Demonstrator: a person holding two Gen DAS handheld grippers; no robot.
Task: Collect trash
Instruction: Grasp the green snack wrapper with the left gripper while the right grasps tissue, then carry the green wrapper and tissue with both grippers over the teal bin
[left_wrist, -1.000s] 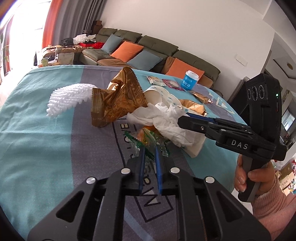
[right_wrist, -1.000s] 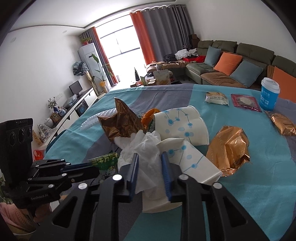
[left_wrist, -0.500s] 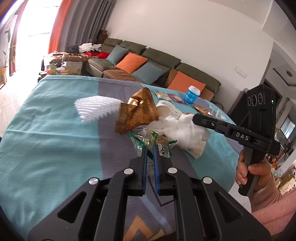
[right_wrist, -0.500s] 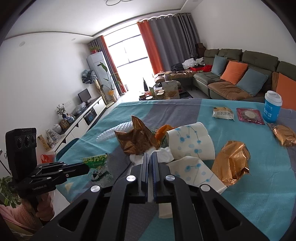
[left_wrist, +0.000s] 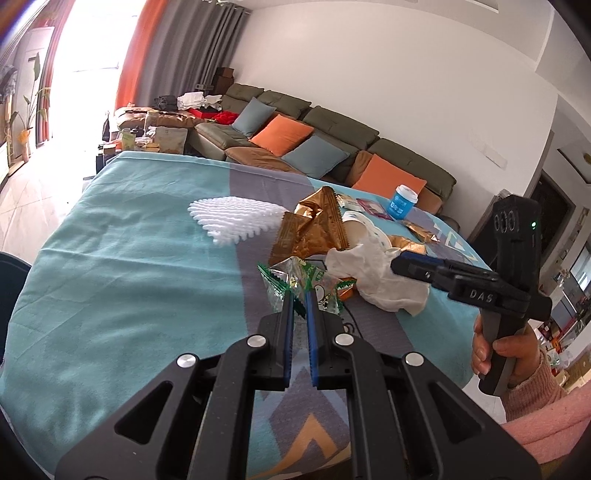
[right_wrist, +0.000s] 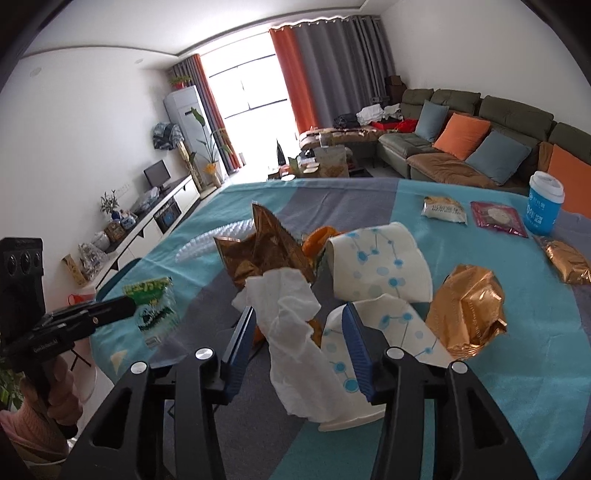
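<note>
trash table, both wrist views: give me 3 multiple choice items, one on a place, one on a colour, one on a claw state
1. Where does the white foam net lie?
A. on the sofa
B. on the tablecloth, beside the gold wrapper
C. inside a paper cup

2. What colour is the lidded cup at the table's far side?
A. blue with a white lid
B. red
C. plain black

3. How do the claws stand?
A. both open
B. left claw shut on the green snack packet, right claw open around the white tissue
C. right shut, left open

Answers:
1 B: the net rests on the teal cloth next to the wrapper.
2 A: blue body, white lid in the right wrist view.
3 B: the packet is pinched between the left fingers; the right fingers stand wide apart.
</note>
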